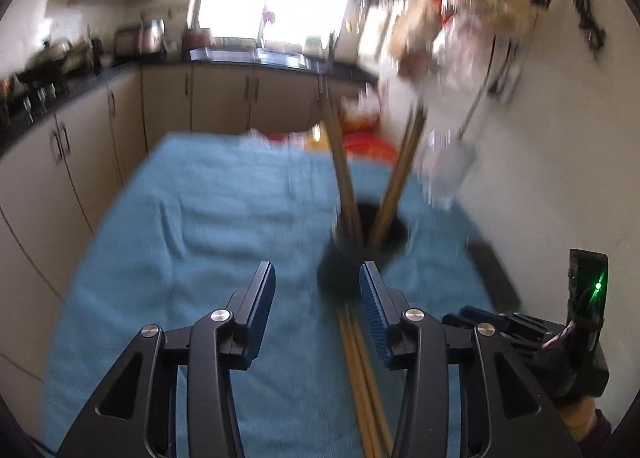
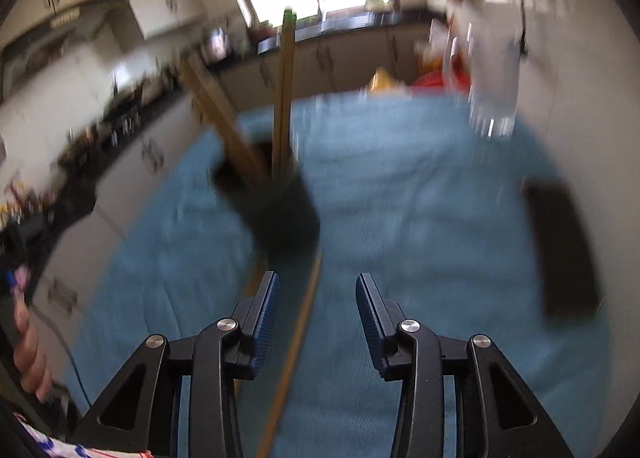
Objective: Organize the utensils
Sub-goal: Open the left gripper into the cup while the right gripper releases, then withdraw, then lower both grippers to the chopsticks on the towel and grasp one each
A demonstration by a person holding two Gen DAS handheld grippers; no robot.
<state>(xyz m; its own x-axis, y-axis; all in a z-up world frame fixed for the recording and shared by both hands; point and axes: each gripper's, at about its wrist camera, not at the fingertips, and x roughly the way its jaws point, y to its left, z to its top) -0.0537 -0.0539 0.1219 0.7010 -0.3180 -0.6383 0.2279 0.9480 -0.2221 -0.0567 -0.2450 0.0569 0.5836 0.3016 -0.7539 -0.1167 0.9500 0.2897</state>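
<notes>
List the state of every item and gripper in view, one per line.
left gripper: open, nothing between the jaws
right gripper: open, nothing gripped
black holder: upright on the blue cloth
chopsticks in holder: leaning, splayed apart
loose chopsticks: flat on the cloth

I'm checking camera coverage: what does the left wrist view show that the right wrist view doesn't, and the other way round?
Only the left wrist view shows the right hand-held gripper, low at its right edge, with a green light on its body. Only the right wrist view shows a bare hand at its left edge. Both show the blue cloth, the dark holder with wooden sticks standing in it, more sticks lying on the cloth, and a flat dark object. Both are blurred.
</notes>
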